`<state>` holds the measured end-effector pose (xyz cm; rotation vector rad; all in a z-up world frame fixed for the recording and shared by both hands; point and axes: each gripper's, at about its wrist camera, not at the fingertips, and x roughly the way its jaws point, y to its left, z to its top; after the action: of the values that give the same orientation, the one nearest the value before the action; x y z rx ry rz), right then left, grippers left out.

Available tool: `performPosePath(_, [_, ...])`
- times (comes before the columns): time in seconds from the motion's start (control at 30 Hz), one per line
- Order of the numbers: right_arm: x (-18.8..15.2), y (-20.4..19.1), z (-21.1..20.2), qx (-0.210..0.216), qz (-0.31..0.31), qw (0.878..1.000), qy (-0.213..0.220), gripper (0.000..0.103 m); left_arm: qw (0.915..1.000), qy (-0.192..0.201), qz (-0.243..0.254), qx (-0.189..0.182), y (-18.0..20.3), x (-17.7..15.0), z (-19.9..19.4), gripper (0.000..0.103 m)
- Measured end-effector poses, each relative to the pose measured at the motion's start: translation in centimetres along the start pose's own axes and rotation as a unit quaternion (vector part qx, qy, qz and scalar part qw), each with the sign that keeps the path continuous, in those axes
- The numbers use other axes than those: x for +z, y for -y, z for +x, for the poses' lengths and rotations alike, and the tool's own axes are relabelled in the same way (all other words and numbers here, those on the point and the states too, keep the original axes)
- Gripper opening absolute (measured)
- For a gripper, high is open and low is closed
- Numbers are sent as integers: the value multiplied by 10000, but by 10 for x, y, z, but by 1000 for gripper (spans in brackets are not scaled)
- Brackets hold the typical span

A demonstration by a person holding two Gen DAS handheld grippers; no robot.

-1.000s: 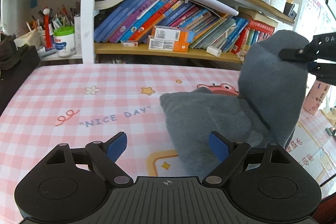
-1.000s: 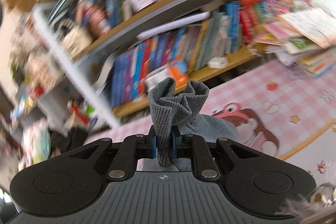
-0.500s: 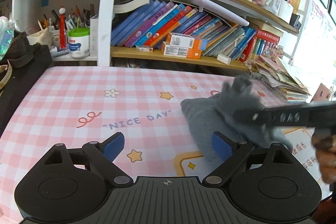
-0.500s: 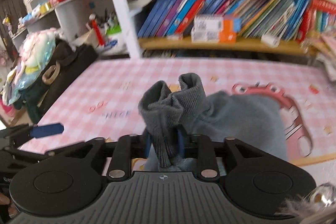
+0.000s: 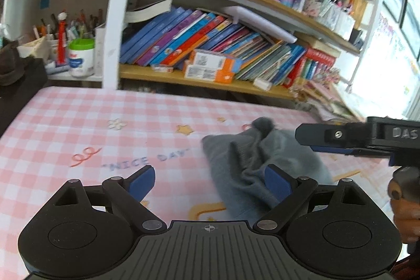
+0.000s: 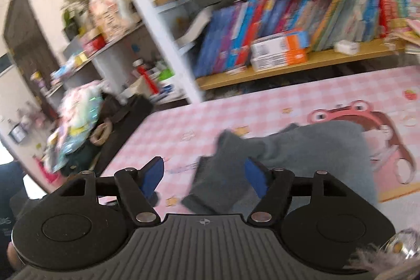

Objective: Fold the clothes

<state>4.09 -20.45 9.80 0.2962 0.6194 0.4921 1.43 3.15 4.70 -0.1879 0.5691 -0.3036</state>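
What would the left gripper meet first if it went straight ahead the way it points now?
Probably the pink checked table cover, near the left edge of the grey garment. The left gripper is open and empty, pointing slightly downward; the garment lies toward its right finger, so depth leaves some doubt.

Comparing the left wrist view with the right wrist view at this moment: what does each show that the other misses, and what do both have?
Only the left wrist view shows the right gripper from outside, reaching in over the garment, and the "NICE DAY" print on the cloth.

Only the right wrist view shows the frog drawing, the dark doorway, and the right gripper's jaws opening, with the garment's folded edge lying between the pads but not pinched.

Both show the grey garment on the pink checked tablecloth and the bookshelf.
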Motion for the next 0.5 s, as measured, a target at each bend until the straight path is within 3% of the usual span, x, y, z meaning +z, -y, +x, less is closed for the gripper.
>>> performPosePath(0.13, [2,24,-9,-596,-29,9982,46,72,9997,-13,45,-258,15,6,14,93])
performPosePath(0.3, [3,54,-4,-1252,-710,9894,-185,78,9991,-210,100,-355,29,15,44,93])
performPosePath(0.5, [-7,83,5,-1474,-684,9852,-544,80,9983,-346,-308,-341,34,18,74,89])
